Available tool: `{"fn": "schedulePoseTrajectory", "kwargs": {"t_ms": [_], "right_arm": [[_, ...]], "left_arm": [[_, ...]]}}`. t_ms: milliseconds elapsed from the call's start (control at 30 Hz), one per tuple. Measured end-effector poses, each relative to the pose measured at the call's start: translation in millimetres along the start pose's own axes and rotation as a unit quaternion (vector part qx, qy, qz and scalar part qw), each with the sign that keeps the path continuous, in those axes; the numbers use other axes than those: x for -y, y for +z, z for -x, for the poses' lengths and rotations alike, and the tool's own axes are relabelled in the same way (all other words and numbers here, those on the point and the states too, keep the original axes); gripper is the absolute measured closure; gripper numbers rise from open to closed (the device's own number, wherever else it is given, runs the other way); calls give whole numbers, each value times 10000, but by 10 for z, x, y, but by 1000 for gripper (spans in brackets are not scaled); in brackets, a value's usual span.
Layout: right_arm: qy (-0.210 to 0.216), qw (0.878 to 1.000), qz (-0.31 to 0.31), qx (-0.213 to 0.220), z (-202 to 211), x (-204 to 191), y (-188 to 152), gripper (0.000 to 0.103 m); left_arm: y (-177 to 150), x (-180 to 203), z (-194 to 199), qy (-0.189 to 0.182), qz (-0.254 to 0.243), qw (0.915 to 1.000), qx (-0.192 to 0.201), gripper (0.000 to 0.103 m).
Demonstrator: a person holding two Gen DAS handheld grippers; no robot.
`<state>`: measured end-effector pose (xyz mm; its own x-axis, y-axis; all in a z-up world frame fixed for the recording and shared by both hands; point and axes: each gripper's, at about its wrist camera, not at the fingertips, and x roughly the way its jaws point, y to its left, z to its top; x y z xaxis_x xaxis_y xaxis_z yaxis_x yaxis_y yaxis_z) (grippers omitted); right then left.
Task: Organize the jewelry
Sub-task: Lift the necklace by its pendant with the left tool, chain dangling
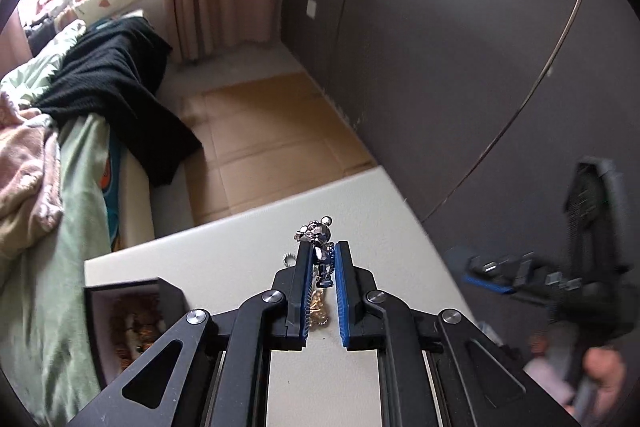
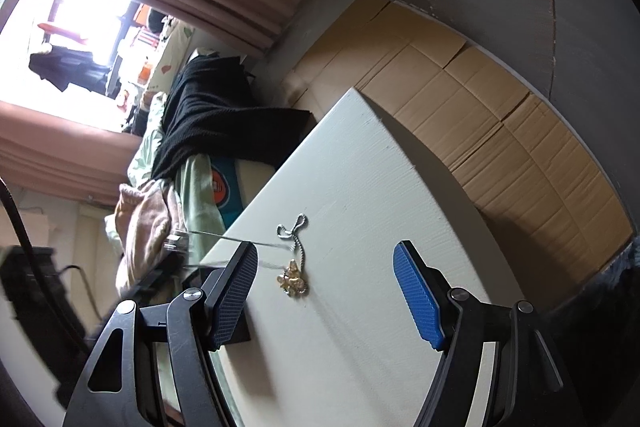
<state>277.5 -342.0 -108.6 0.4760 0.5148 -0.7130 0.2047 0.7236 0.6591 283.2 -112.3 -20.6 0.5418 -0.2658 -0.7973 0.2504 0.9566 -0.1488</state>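
At the bottom centre of the left wrist view our left gripper (image 1: 322,269) is clamped on a silver charm (image 1: 317,231), pinched near the fingertips so its chain (image 2: 294,233) can trail free; the box (image 1: 132,323) at lower left is probably where it goes. In the right wrist view our right gripper (image 2: 326,293) stands wide open and empty over the table (image 2: 360,167), ready to help. Just beyond, mid-frame, the gold piece (image 2: 294,279) lies beside the chain.

Black left gripper (image 1: 323,259), blue ribbed pads (silver screws), possibly pale sleeve (image 1: 548,375)
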Motion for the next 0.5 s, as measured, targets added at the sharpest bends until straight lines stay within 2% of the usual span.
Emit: {"fn": "schedulePoseTrajectory", "kwargs": {"t_ms": [233, 500], "right_arm": [[-43, 9998, 177, -78, -64, -92, -32, 32], [-111, 9992, 334, -161, -138, -175, -59, 32]], "left_arm": [[140, -144, 634, 29, 76, 9981, 612, 92], [218, -227, 1319, 56, 152, 9919, 1264, 92]]}}
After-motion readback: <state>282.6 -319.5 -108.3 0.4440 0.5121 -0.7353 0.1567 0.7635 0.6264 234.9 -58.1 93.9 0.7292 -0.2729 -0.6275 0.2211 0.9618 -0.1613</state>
